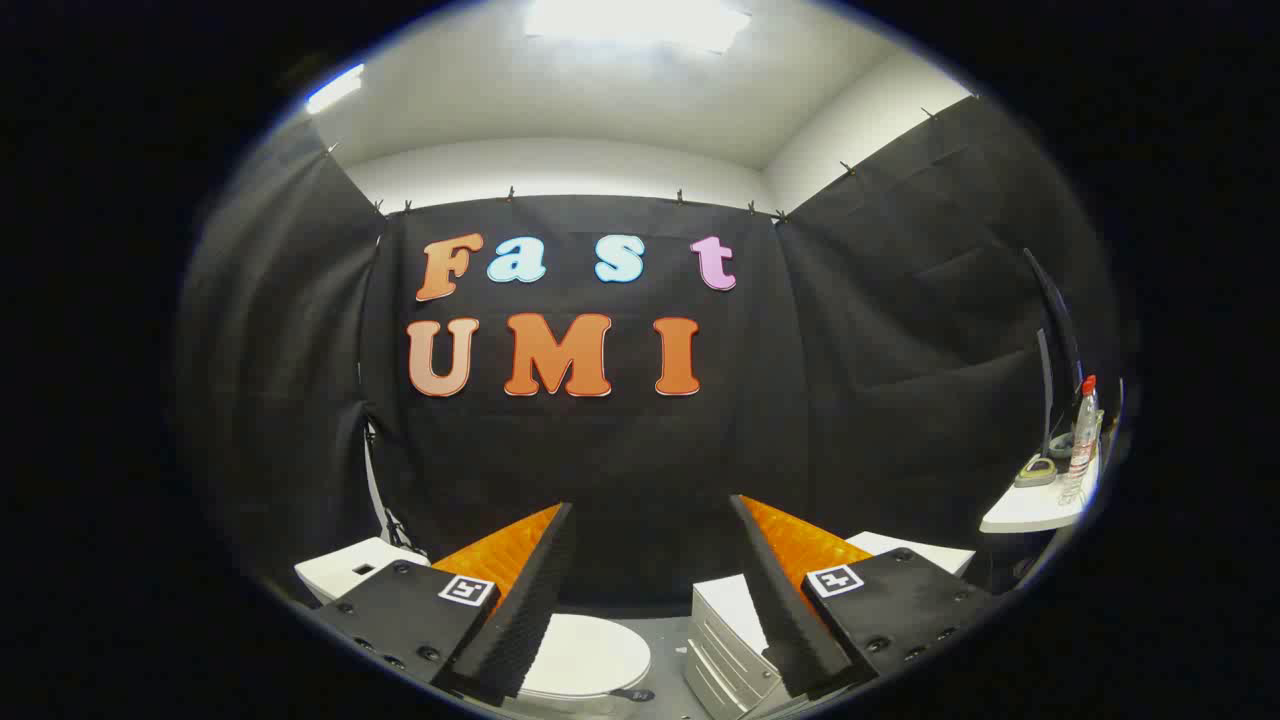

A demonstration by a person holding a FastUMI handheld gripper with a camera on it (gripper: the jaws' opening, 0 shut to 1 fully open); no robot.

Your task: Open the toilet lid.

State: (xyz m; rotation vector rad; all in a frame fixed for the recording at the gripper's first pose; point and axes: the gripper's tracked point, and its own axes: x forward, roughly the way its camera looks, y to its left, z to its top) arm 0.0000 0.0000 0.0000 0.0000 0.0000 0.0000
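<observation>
Toilet lid (pixel 590 655) lies closed and flat, white and rounded, low on the grey floor (pixel 665 640) just past the left fingertip and partly hidden by that finger. The gripper (pixel 650 520) hangs above it with its two fingers spread wide apart, nothing between them, no contact with the lid; the black cloth wall (pixel 620 460) shows through the gap. A white tank (pixel 350 568) with a small square opening on top sits behind the left finger, to the left of the lid. Right of the lid, partly behind the right finger, stands a white drawer unit (pixel 725 640) with ridged fronts. Another white flat surface (pixel 925 552) shows just beyond the right finger. Farther right, well apart from the lid, a white shelf (pixel 1030 510) carries a clear bottle (pixel 1083 435) with a red cap and a small grey object (pixel 1037 470) beside it. A bright ceiling light (pixel 635 20) glows overhead.
</observation>
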